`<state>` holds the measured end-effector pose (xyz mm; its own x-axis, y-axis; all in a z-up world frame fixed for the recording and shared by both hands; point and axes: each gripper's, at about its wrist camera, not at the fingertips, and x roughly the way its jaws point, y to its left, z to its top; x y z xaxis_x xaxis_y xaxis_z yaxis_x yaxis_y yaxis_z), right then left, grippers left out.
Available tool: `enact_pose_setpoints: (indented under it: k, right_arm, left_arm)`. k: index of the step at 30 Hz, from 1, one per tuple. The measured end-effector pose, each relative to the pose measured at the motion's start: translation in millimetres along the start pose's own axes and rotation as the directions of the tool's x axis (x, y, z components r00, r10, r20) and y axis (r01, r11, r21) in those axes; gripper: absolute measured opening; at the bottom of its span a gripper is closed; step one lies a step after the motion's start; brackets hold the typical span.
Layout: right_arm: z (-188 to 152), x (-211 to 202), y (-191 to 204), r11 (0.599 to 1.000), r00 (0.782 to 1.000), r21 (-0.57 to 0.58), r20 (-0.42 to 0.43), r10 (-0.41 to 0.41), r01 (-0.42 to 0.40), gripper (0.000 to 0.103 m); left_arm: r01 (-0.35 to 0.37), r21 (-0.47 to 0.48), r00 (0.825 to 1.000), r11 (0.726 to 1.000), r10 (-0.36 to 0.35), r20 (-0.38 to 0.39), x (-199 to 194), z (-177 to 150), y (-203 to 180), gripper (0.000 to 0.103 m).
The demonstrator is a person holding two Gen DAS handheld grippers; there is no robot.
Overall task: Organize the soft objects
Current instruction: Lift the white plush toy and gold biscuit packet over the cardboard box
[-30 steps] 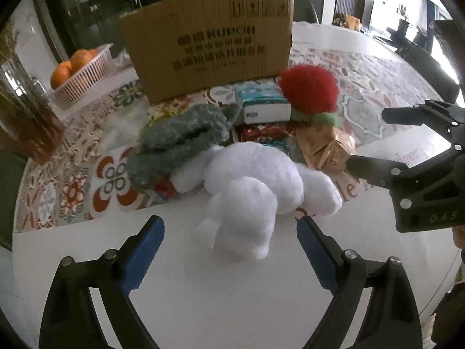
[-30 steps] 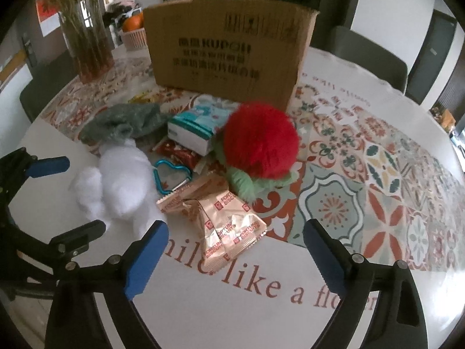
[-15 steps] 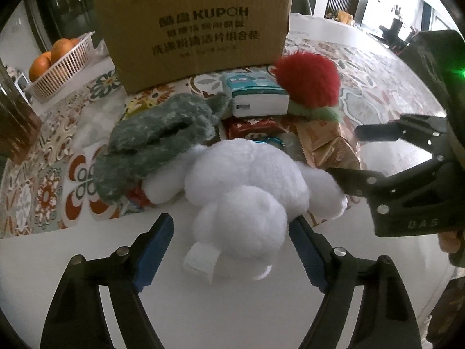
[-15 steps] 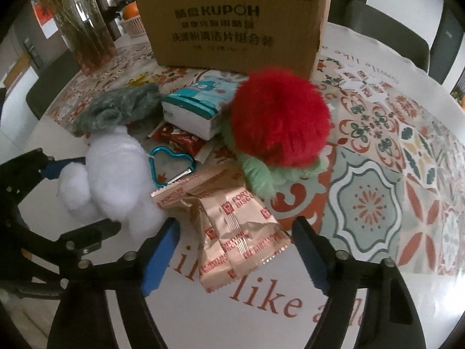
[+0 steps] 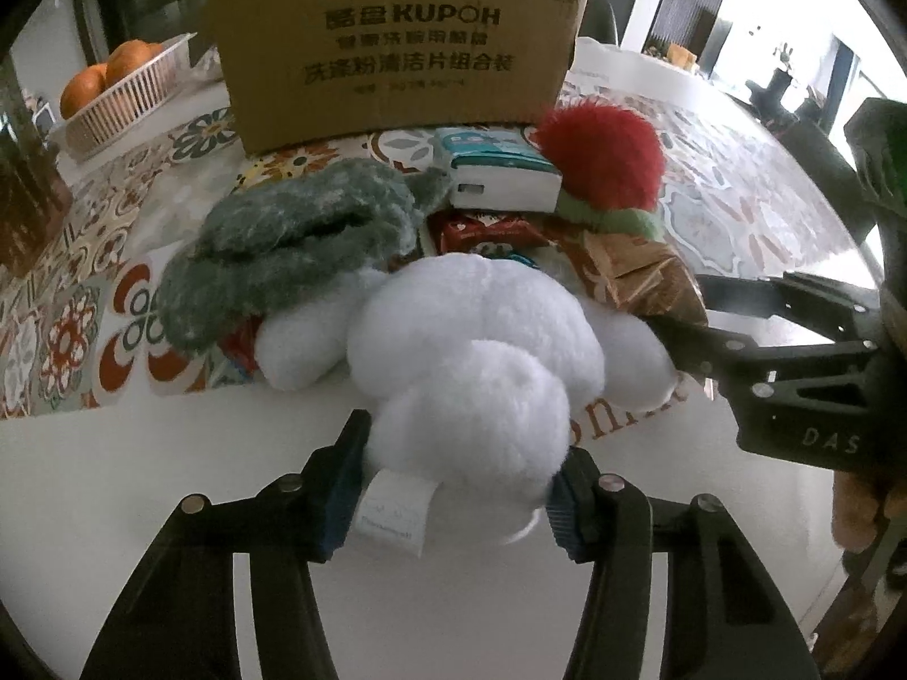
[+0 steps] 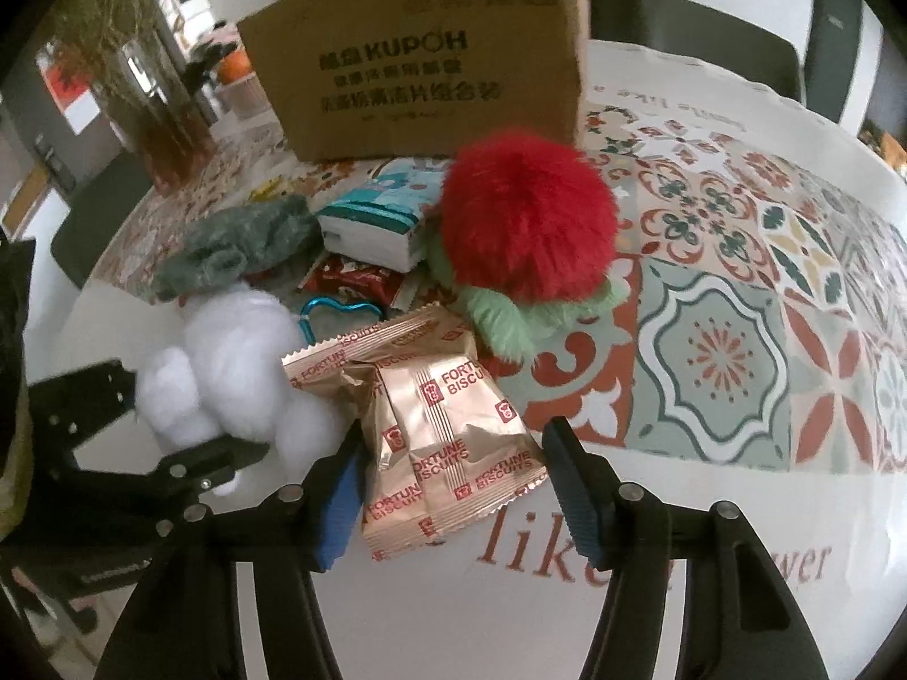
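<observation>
A white plush toy [image 5: 470, 351] lies at the near edge of the pile; it also shows in the right wrist view [image 6: 227, 362]. My left gripper [image 5: 453, 487] has its blue pads pressed on both sides of the toy's near end. A grey fuzzy plush [image 5: 289, 249] lies behind it to the left. A red and green plush ball [image 6: 527, 226] sits to the right. My right gripper [image 6: 453, 487] is part open around a gold Fortune Biscuits packet [image 6: 442, 430], its pads apart from the packet.
A cardboard box [image 5: 391, 39] stands behind the pile. A tissue pack [image 5: 499, 170], a red snack wrapper [image 5: 487, 229] and a blue carabiner [image 6: 340, 311] lie among the toys. A basket of oranges [image 5: 113, 90] stands far left, a vase [image 6: 159, 96] beyond.
Both grippers moved forward into the pile. My left gripper narrowed from wide open and closed on the white plush toy. My right gripper narrowed around the biscuit packet.
</observation>
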<state>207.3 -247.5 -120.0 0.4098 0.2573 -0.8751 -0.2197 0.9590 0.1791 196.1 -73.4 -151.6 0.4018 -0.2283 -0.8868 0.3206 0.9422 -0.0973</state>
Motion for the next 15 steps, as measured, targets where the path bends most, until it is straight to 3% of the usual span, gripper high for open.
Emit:
enact_pose_setpoints:
  k: [10,15]
  right_arm:
    - [-15,-36,1,0.994,0.990,0.081,0.114,-0.088,0.079,0.061]
    - [-19,-53,7,0.992,0.983,0.103,0.155,-0.094,0.078,0.061]
  left_arm:
    - [0.001,-0.030,0.998,1.000,0.001,0.058,-28,-13,-4,0.053]
    - [-0.006,-0.037,0.994,0.999,0.010,0.108,-46,-17,-6,0.052]
